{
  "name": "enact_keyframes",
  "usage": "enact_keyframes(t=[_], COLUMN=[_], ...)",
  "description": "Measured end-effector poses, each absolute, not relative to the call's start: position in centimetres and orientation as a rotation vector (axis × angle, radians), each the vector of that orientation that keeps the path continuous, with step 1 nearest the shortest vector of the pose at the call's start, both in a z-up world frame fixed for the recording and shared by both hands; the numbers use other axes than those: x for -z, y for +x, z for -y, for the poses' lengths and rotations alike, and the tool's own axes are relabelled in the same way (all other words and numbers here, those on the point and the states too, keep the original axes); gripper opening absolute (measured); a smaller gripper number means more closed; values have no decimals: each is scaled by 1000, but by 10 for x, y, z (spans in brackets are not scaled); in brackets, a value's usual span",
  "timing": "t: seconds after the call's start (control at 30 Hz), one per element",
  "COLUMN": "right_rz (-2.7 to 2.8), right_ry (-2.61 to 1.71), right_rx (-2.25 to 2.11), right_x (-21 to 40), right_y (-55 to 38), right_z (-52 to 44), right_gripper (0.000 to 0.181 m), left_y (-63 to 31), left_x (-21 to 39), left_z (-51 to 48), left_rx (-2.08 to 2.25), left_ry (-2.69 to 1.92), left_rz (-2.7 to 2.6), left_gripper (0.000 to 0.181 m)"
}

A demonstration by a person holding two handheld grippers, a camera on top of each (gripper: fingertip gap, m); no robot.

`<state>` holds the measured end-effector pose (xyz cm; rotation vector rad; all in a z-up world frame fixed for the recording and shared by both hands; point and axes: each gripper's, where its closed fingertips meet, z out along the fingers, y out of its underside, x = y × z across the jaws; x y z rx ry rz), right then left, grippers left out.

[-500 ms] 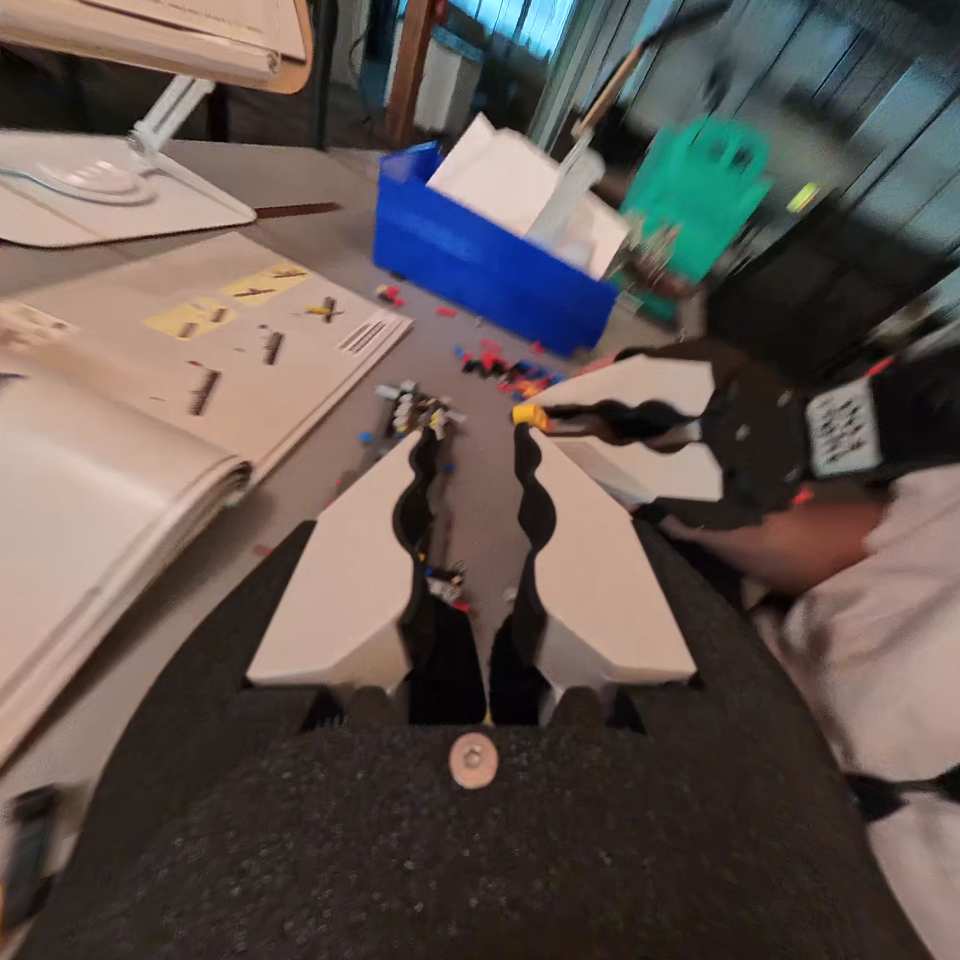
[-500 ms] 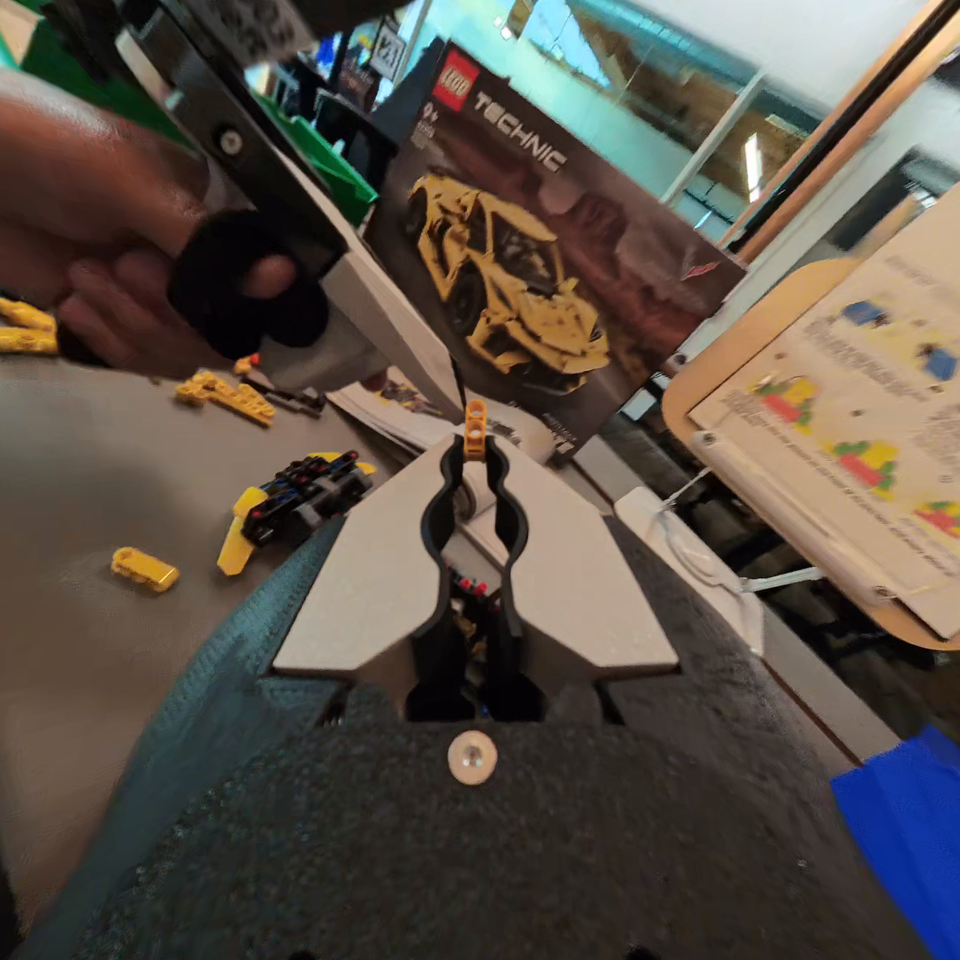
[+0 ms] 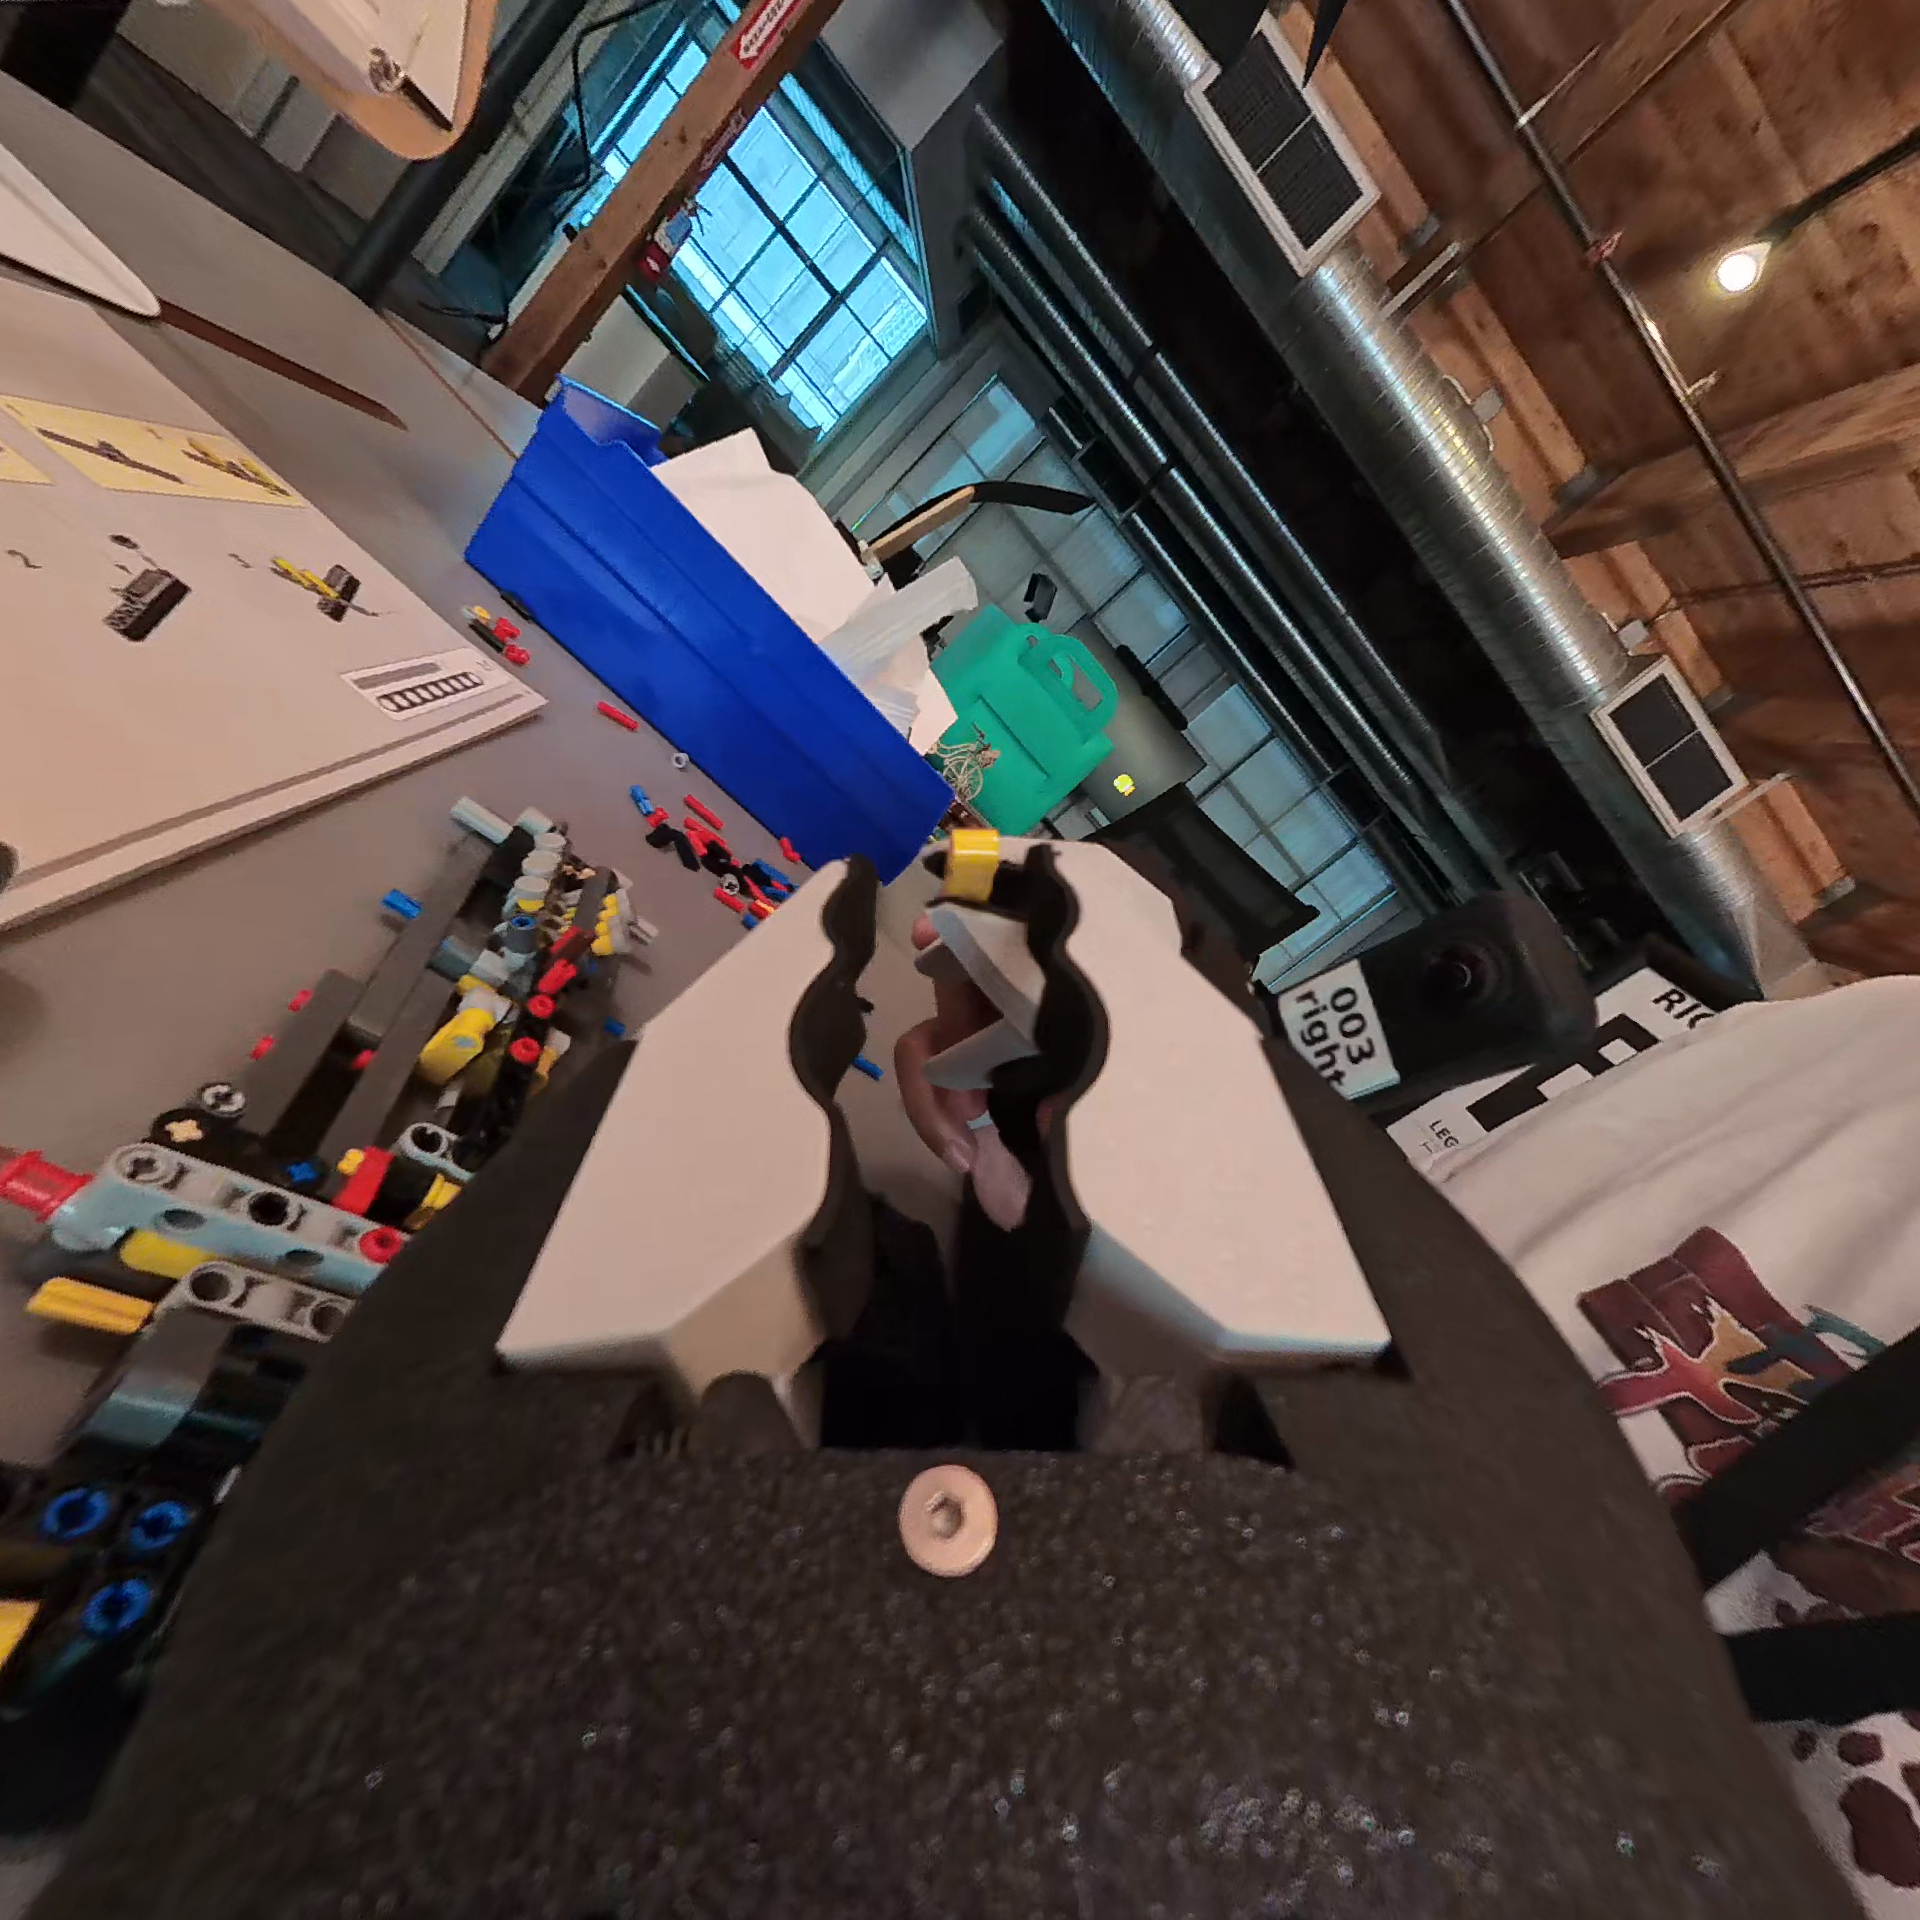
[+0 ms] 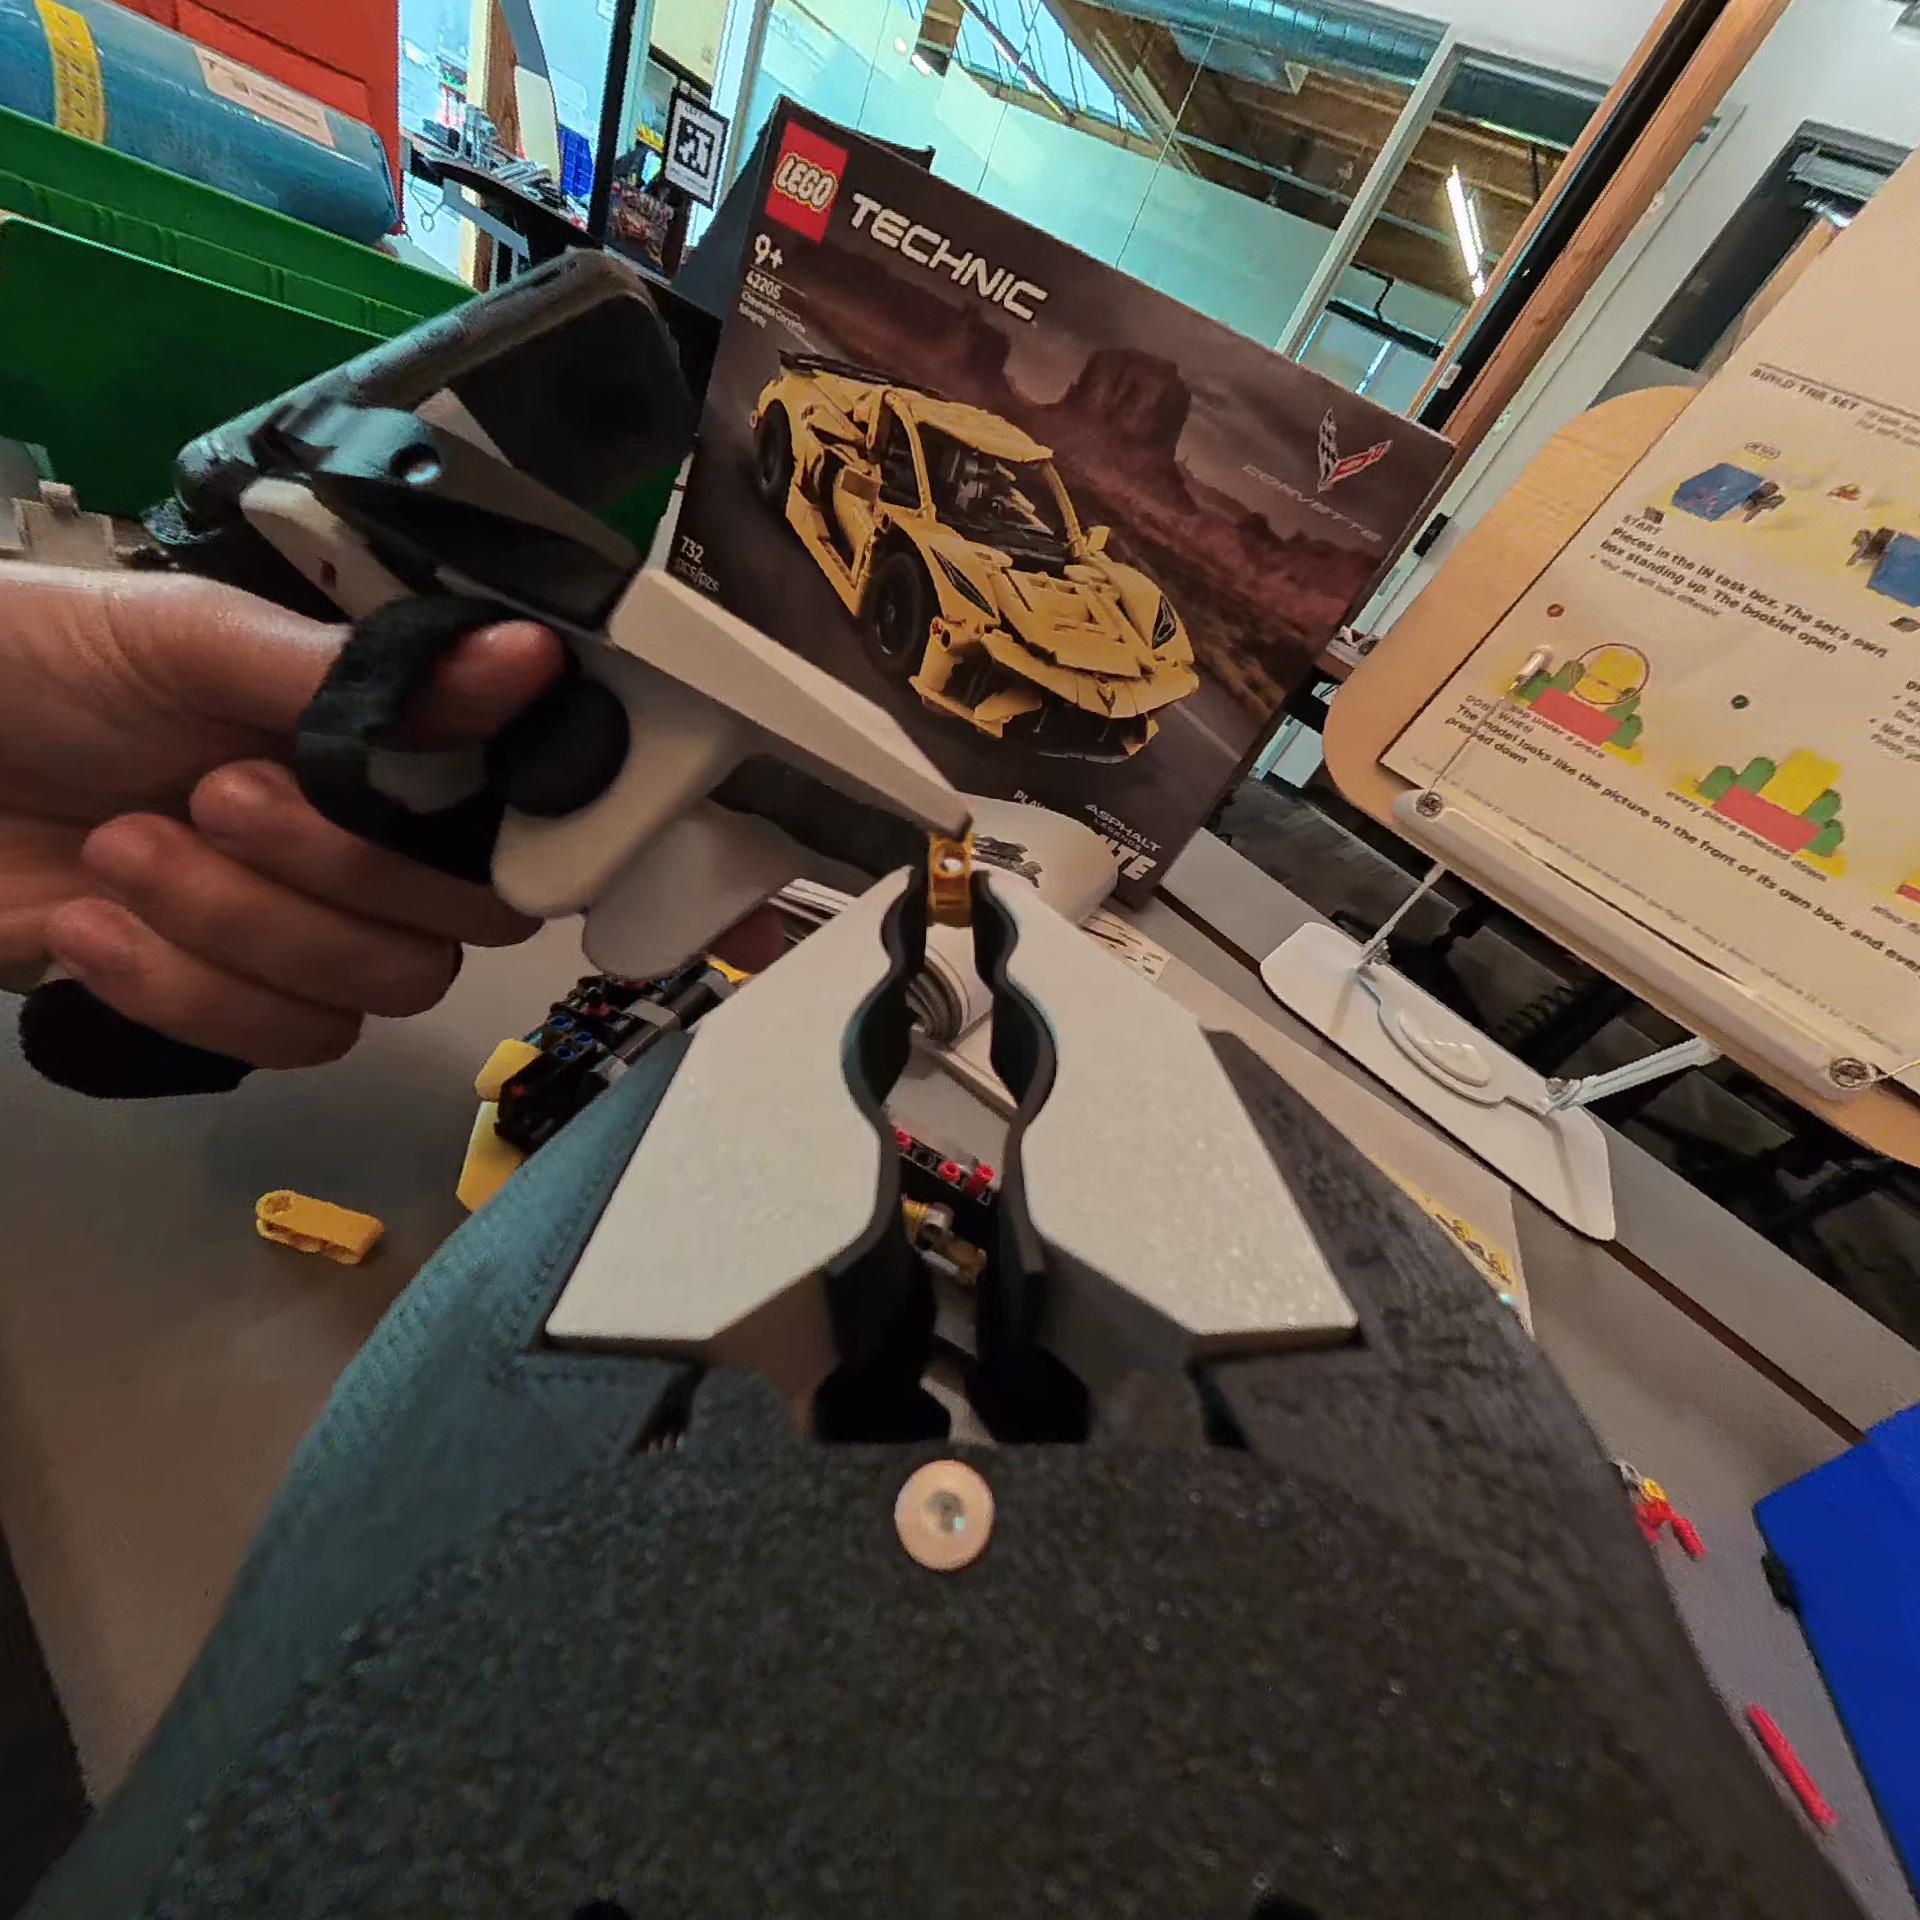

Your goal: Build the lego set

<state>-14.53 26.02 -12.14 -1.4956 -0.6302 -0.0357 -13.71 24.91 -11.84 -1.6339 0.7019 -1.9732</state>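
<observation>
My right gripper (image 4: 951, 891) is shut on a small yellow connector (image 4: 949, 873) and holds it up above the grey table. My left gripper (image 3: 945, 868) is open, and the same yellow connector (image 3: 975, 857) sits between its tips, close to the right-hand finger. In the right wrist view the left gripper (image 4: 727, 717) comes in from the left in a hand, with one fingertip (image 4: 951, 816) touching the connector's top. A part-built assembly of grey, black and yellow beams (image 3: 260, 1216) lies on the table; it also shows in the right wrist view (image 4: 582, 1049).
The set's box (image 4: 1039, 520) stands behind. An open instruction booklet (image 3: 208, 644) lies at left, a blue bin (image 3: 675, 623) beyond it, and small loose pins (image 3: 717, 852) between. A loose yellow piece (image 4: 317, 1228) lies on the table. A board on a stand (image 4: 1714, 675) is at right. Left and right tips are no more than a few centimetres apart.
My left gripper has tilted upward and closed in on the right gripper, so its tips now stand on either side of the yellow connector. The right gripper still holds the connector.
</observation>
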Motion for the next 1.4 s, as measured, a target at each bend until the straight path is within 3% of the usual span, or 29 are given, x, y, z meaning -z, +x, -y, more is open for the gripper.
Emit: enact_keyframes(t=[0.07, 0.27, 0.53, 0.83, 1.4], right_rz=[623, 555, 496, 914, 1190], right_ry=[-1501, -1568, -1551, -1492, -1395], right_rx=[36, -132, -596, -690, -624], right_x=[122, 127, 115, 126, 138], right_y=[-146, -148, -168, -184, -203], right_z=[-260, -262, -249, -211, -188], right_gripper=[7, 7, 32, 30, 23], left_y=[-136, -137, -148, -184, -190], left_x=[119, 125, 118, 118, 136], left_z=[-247, -250, -246, -213, -172], left_rx=[1974, 1942, 2020, 2484, 2524], left_ry=[-1626, -1660, -1624, -1673, -1738], left_rz=[-717, -765, -874, -1118, -1413], left_gripper=[12, 7, 6, 6, 6])
